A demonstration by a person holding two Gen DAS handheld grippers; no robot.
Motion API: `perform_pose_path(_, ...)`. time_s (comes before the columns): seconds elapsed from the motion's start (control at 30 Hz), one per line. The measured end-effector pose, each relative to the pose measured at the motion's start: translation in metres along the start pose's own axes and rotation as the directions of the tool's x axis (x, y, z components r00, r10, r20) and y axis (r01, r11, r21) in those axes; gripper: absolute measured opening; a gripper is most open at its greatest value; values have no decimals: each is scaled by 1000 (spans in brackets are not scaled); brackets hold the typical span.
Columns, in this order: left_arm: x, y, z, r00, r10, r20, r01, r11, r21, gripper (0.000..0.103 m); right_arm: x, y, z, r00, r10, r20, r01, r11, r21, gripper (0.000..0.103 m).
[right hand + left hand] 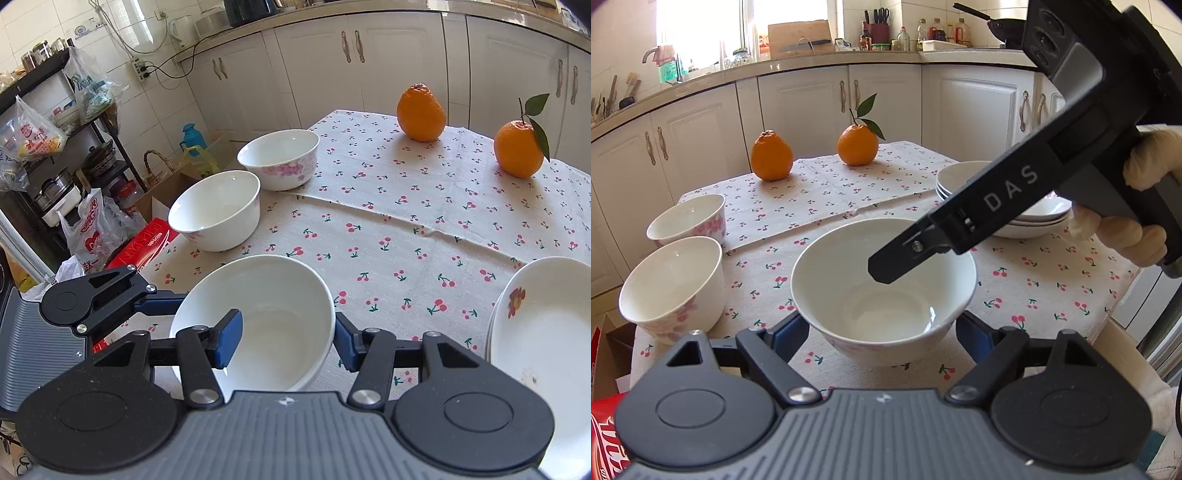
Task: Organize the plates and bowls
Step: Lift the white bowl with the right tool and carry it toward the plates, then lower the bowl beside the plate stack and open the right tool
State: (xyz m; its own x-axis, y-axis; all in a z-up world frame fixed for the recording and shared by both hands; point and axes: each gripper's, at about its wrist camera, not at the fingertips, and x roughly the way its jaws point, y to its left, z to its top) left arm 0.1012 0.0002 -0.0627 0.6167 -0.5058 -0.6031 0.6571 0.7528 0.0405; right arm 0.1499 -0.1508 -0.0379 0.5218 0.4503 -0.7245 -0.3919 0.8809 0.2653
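Observation:
A white bowl (886, 306) with pink flowers sits between the blue pads of my left gripper (881, 332), which is shut on its lower sides. My right gripper (288, 343) is shut on the same bowl (266, 295), one finger (229, 339) inside it and the other outside the right wall. In the left wrist view that gripper reaches in from the right, held by a gloved hand (1137, 236), its fingertip (886, 271) inside the bowl. Two matching bowls (672, 288) (689, 219) stand at the table's left edge. A stack of white plates (543, 332) lies to the right.
Two oranges (772, 155) (857, 144) stand at the far side of the cherry-print tablecloth (1034, 288). White kitchen cabinets (798, 103) run behind the table. A red box (144, 247), bags and a shelf of pots crowd the floor left of the table.

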Motion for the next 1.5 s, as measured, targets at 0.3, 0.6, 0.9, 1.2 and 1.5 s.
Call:
perform_pose_path(0.3, 10, -1, 2, 1000, -16, -13, 16, 1000, -13, 86, 3, -10, -3, 1000, -18, -6, 18, 1000, 23, 59)
perform_pose_path(0.6, 17, -3, 5, 1000, -28, -11, 27, 999, -23, 86, 3, -16, -3, 999, -40, -4, 40, 999, 34, 59)
perform_pose_path(0.9, 19, -6, 4, 999, -36, -8, 36, 999, -14, 92, 7, -17, -5, 1000, -25, -8, 26, 999, 48, 75)
perform_pose_path(1.2, 2, -4, -1, 1000, -17, 9, 17, 1000, -7, 97, -1, -4, -1, 997, -67, 47, 67, 998, -15, 102)
perform_pose_path(1.5, -29, 21, -8, 993, 113, 35, -112, 993, -35, 98, 2, 9, 9, 996, -76, 51, 81, 993, -87, 103)
